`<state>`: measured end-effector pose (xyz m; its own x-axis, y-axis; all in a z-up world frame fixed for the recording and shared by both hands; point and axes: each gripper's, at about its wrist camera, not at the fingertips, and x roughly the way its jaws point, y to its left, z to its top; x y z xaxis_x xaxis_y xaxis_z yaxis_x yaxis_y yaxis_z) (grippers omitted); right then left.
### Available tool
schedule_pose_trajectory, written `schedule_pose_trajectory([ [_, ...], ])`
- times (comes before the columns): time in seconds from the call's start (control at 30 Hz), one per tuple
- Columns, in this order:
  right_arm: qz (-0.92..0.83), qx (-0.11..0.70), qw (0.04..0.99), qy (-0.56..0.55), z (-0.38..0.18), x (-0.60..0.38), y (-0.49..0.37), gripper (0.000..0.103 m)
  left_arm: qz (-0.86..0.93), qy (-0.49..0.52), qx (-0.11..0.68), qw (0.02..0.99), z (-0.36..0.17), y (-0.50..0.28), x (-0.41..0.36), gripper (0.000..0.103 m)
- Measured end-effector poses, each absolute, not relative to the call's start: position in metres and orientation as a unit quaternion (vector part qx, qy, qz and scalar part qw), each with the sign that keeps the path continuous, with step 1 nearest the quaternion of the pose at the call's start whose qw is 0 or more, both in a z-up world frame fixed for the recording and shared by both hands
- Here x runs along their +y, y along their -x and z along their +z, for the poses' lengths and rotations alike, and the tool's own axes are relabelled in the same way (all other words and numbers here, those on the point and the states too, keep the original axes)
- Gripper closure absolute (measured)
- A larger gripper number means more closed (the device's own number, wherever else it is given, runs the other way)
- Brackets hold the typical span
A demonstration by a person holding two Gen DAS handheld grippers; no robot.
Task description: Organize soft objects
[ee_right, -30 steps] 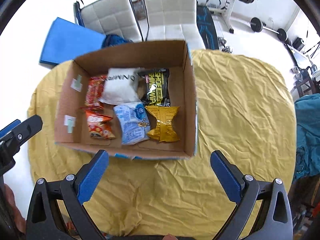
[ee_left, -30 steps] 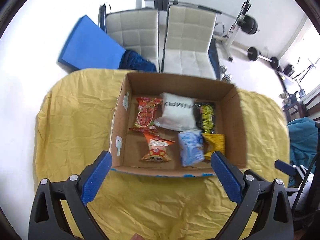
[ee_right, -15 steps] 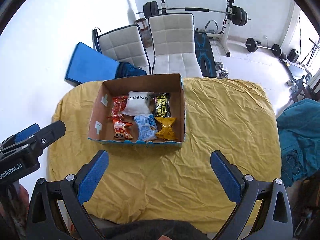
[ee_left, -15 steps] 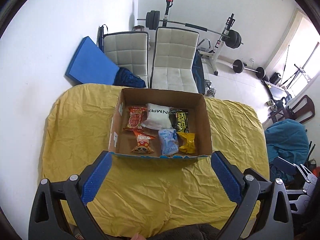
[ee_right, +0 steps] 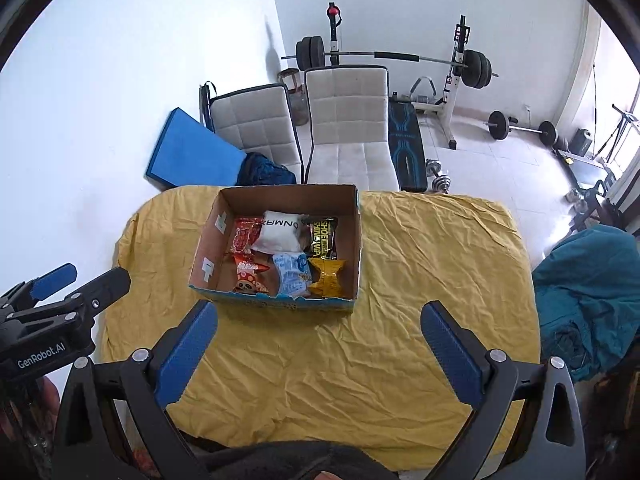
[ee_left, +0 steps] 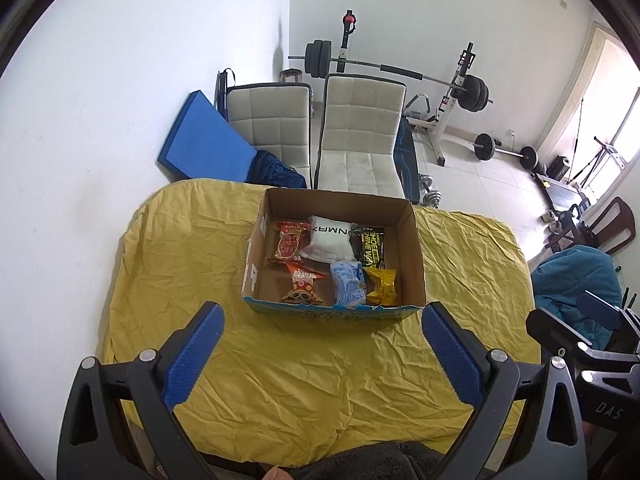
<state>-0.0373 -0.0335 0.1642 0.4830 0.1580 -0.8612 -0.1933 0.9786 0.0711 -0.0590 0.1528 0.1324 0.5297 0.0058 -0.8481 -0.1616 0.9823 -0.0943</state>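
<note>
Left wrist | cardboard box (ee_left: 416, 264) now farther | both tools spread, empty

An open brown cardboard box (ee_left: 414, 256) on the wrinkled yellow tablecloth (ee_left: 320, 372) holds 6 snack packets; left gripper (ee_left: 322, 354) gapes.

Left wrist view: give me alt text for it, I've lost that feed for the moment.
An open cardboard box holding six soft snack packets sits on a table draped in wrinkled yellow cloth. The empty left gripper hangs open in front of the box, above the cloth; the right gripper shows at the right edge. Beyond are two padded chairs and weightlifting gear.
</note>
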Motion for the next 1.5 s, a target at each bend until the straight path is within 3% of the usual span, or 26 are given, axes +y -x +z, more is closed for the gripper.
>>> schedule_pose_trajectory([
  [1.5,0.059,0.471,0.880,0.025,0.186,-0.045,0.044,0.000,0.052,0.070,0.453,0.887,0.147,0.075,0.148,0.002],
])
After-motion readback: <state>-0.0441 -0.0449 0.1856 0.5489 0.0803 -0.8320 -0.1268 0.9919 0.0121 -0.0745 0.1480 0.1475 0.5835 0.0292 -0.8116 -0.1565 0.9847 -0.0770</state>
